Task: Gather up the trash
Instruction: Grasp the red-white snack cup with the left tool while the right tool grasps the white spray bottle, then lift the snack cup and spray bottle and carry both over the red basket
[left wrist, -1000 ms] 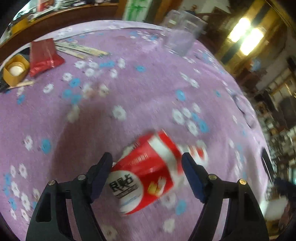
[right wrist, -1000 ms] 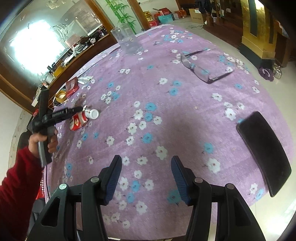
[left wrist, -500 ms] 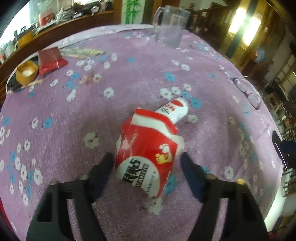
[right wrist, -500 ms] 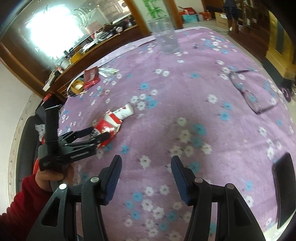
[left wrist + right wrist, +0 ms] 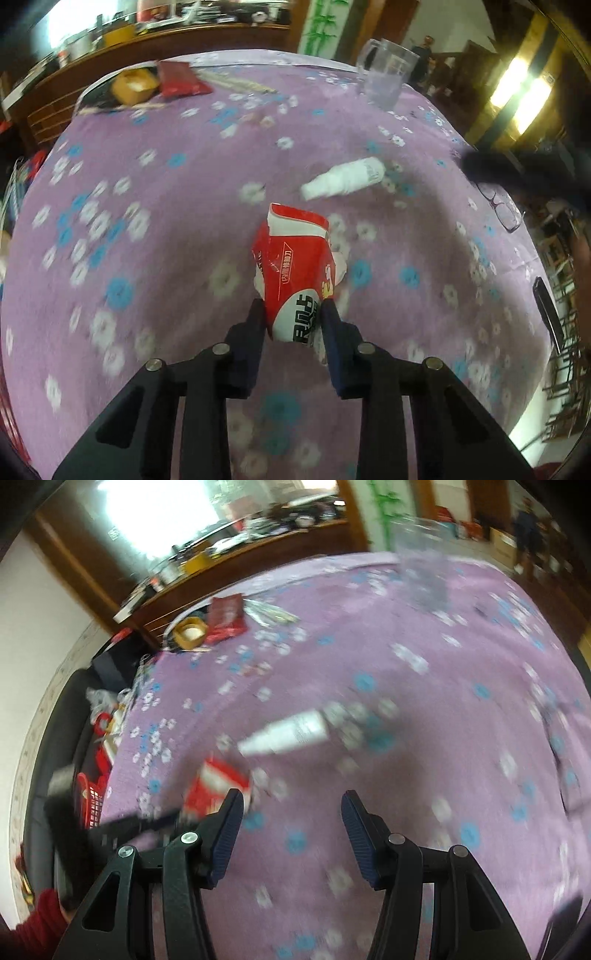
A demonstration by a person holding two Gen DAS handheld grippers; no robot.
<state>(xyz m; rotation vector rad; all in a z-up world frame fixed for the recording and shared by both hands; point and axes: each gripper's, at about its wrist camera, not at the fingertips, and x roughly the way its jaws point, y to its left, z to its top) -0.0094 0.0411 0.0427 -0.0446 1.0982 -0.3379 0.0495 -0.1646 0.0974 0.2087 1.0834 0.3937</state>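
So the left gripper has just been closing and now has the red snack wrapper pinched between its two pads. The bite is on the wrapper's near end, the white patch with the black lettering, and the rest of the crumpled packet sticks out forward past the fingertips over the purple flowered tablecloth.

Just beyond the wrapper, a bit to the right, a small white bottle lies on its side on the cloth, apart from the wrapper.

The right gripper is spread with nothing between its jaws, only bare cloth. In its view the bottle sits ahead of the fingertips and the wrapper is right by the left finger, with the other tool's dark arm reaching in from the left. That frame is pretty smeared, so I can't tell whether the wrapper is touching the cloth.

Further back there's a clear glass mug, a dark red packet and a small yellow box. A pair of glasses lies near the right edge.
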